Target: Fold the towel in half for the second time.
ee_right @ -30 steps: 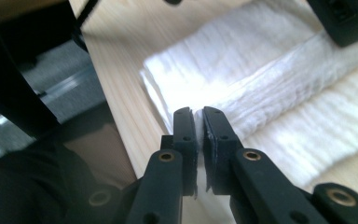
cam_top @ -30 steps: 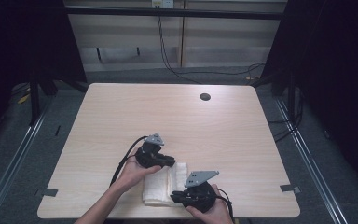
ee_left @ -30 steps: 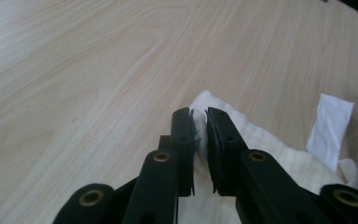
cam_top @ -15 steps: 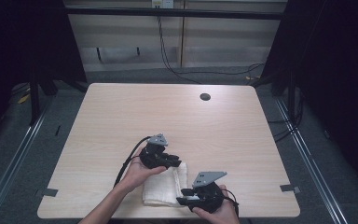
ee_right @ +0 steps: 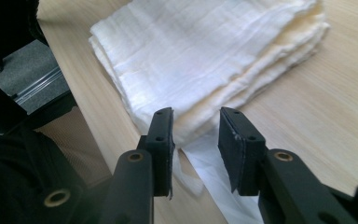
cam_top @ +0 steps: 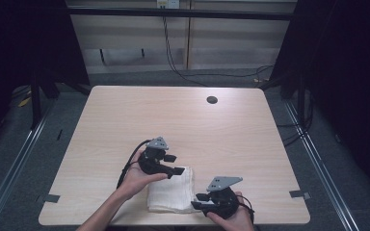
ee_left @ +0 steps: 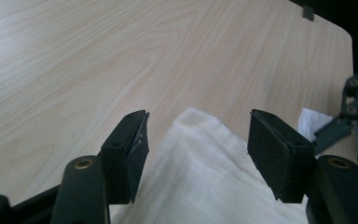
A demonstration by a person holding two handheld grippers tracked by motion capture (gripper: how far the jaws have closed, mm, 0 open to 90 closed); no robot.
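Cloth [ee_right: 200, 56], white, soft, folded square

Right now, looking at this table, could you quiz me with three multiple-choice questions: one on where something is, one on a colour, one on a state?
1. Where does the folded cloth lie on the table?
A. near edge
B. far edge by the dark hole
C. left corner

2. What colour is the cloth?
A. blue
B. cream white
C. red

3. How do the left gripper's jaws stand?
A. clamped on the cloth
B. apart over the cloth
C. shut on bare wood

Answers: 1 A, it sits between both grippers by the person's hands. 2 B, pale in every view. 3 B, a wide gap shows between the pads.
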